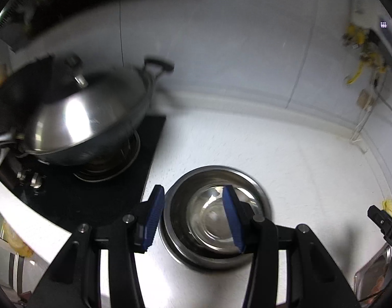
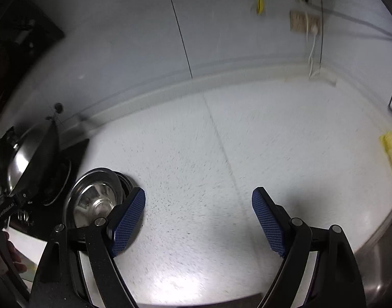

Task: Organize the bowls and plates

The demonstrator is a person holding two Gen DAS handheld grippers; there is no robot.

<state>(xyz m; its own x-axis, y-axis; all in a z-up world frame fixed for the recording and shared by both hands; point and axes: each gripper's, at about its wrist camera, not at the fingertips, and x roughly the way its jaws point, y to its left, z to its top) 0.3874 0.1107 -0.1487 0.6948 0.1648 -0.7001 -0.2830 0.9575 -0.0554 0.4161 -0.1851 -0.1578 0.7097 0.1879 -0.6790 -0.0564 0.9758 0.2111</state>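
A stack of steel bowls (image 1: 216, 218) stands on the white counter beside the stove. My left gripper (image 1: 194, 217) is open and straddles the bowls' left rim: one blue pad outside on the left, the other over the bowl's inside. I cannot tell whether the pads touch the rim. The bowls also show in the right wrist view (image 2: 95, 200), at the lower left. My right gripper (image 2: 198, 220) is open and empty above bare counter, to the right of the bowls.
A steel wok with a domed lid (image 1: 77, 118) sits on the black stove (image 1: 93, 192) left of the bowls. A yellow cloth (image 2: 391, 151) lies at the counter's right. A steel sink edge (image 2: 383, 256) is at the lower right. Wall behind.
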